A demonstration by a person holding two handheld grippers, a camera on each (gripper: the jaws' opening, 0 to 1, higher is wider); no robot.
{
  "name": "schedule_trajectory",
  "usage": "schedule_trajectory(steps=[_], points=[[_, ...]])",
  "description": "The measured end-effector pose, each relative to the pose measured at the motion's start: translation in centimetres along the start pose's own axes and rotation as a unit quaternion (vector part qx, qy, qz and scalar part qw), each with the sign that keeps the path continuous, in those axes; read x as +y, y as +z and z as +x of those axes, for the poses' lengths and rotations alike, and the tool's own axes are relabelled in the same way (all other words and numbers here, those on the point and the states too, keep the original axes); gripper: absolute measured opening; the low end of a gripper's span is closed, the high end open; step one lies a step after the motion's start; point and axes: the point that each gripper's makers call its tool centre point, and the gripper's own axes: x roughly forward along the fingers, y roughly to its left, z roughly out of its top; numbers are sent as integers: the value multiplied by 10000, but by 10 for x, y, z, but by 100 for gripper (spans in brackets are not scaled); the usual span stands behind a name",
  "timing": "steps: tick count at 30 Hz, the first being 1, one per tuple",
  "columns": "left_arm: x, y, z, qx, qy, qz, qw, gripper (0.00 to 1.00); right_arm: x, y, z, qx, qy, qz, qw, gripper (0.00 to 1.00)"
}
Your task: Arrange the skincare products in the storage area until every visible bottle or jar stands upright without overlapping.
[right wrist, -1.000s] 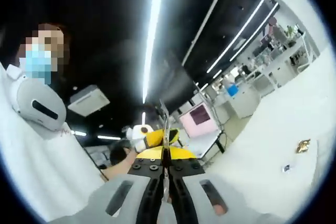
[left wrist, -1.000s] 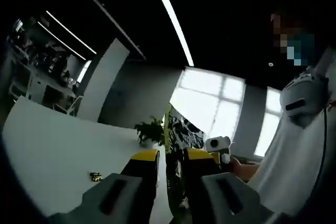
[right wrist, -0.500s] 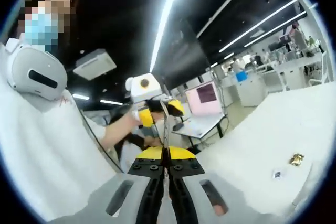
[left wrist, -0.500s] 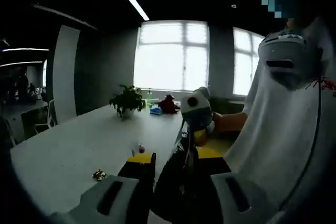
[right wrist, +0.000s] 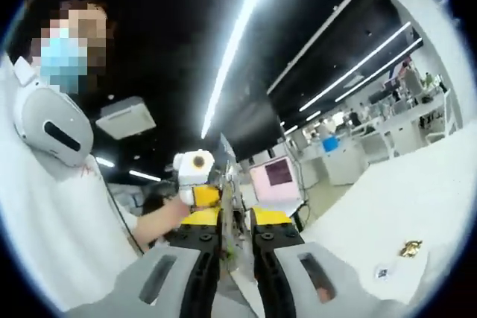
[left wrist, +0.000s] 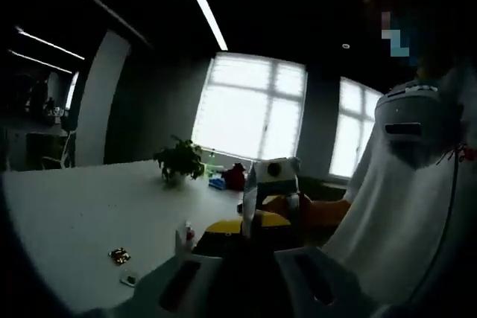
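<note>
Two claws: both are raised above the desk (left wrist: pixel 67 206), meeting at one flat packet (right wrist: pixel 225 176).
Change: the right claw (right wrist: pixel 237 217), pinched tight half a second ago, now shows a narrow gap, and the packet's edge stands in it without clear contact.
Reading: probably a hand-over to the left; no product is placed yet.
Left claw (left wrist: pixel 246 225): at the packet's lower edge, but too dark to tell whether it grips.
Desk: a small gold item (right wrist: pixel 408 247) lies well apart.
Unclear: the packet shows edge-on, so its face is unreadable. The storage area and any bottles or jars are out of frame or too small to tell.
</note>
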Motion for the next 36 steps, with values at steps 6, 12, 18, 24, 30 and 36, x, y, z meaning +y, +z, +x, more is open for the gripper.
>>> schedule_trajectory(steps=[6, 12, 18, 24, 30, 36], points=[[2, 35, -5, -1073, -36, -487, 9930, 1, -4, 6, 0, -469, -46, 460, 9978, 39], [-13, 56, 5, -1905, -443, -911, 9764, 1, 5, 20, 16, -1103, 268, 940, 9891, 44], [-13, 41, 22, -1972, -378, -1071, 9738, 1, 17, 32, 30, -1359, 494, 786, 9864, 18], [0, 35, 17, -2118, -40, -1072, 9714, 0, 14, 29, 27, -1278, 396, 754, 9881, 2], [-1, 17, 11, -1380, 154, -598, 9885, 7, 13, 25, 21, -824, 364, 751, 9931, 1], [-9, 8, 4, -389, 110, 106, 9991, 18, 11, 1, 10, 281, 425, 425, 9978, 1]])
